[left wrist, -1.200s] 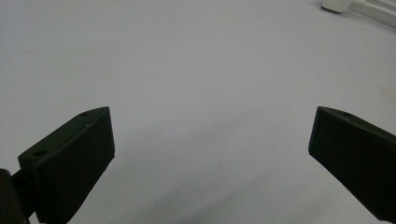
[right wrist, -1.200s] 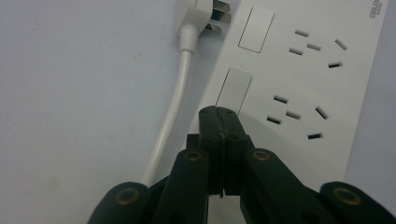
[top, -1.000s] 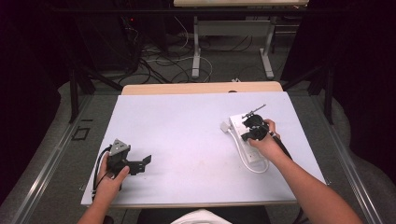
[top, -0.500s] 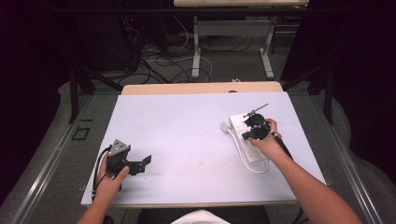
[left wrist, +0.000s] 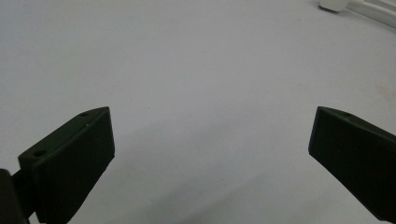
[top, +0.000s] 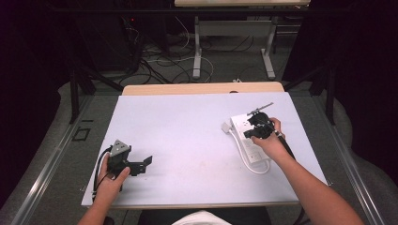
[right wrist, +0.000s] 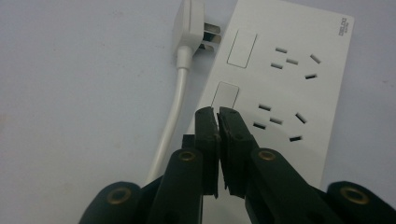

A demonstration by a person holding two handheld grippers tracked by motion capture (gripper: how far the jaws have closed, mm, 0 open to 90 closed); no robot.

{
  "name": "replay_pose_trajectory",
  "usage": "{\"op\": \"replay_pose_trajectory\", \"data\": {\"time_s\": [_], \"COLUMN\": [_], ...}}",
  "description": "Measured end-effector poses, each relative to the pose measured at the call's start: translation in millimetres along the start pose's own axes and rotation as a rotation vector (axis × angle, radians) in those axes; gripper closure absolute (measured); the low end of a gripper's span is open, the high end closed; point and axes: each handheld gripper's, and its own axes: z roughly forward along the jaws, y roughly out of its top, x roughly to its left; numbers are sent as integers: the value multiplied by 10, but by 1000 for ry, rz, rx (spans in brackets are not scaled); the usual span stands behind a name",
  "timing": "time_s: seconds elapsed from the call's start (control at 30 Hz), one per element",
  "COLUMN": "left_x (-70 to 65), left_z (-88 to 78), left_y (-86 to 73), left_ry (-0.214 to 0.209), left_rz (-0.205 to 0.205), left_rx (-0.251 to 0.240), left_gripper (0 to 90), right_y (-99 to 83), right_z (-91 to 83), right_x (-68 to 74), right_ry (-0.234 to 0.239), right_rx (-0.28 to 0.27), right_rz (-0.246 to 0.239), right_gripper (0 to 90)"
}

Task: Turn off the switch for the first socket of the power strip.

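My right gripper [right wrist: 217, 114], jaws pressed together and empty, hovers over the power strip [right wrist: 280, 79], seemingly about to press the switch [right wrist: 224, 95] at twelve o'clock; left gripper [top: 146, 161] gapes wide.

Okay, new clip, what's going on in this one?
A person sits at a white table with a gripper in each hand. The right gripper, jaws shut with nothing between them, is over a white power strip, its tips by one of the strip's switches. The strip's own plug lies unplugged on the table beside it. The left gripper sits low at the near left of the table, jaws wide open over bare surface.
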Motion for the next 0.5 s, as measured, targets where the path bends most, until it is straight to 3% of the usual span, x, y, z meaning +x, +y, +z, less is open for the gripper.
{"op": "replay_pose_trajectory", "data": {"time_s": [0.1, 0.5], "left_x": [-3, -4], "left_z": [0, 3], "left_y": [0, 1], "left_ry": [0, 0], "left_rz": [-1, 0], "left_rx": [3, 4], "left_gripper": [2, 2], "right_y": [-2, 14], "right_z": [-26, -133], "right_x": [-19, -32], "right_ry": [-1, 7], "right_rx": [-16, -82], "right_rz": [-17, 2], "right_gripper": [857, 777]}}
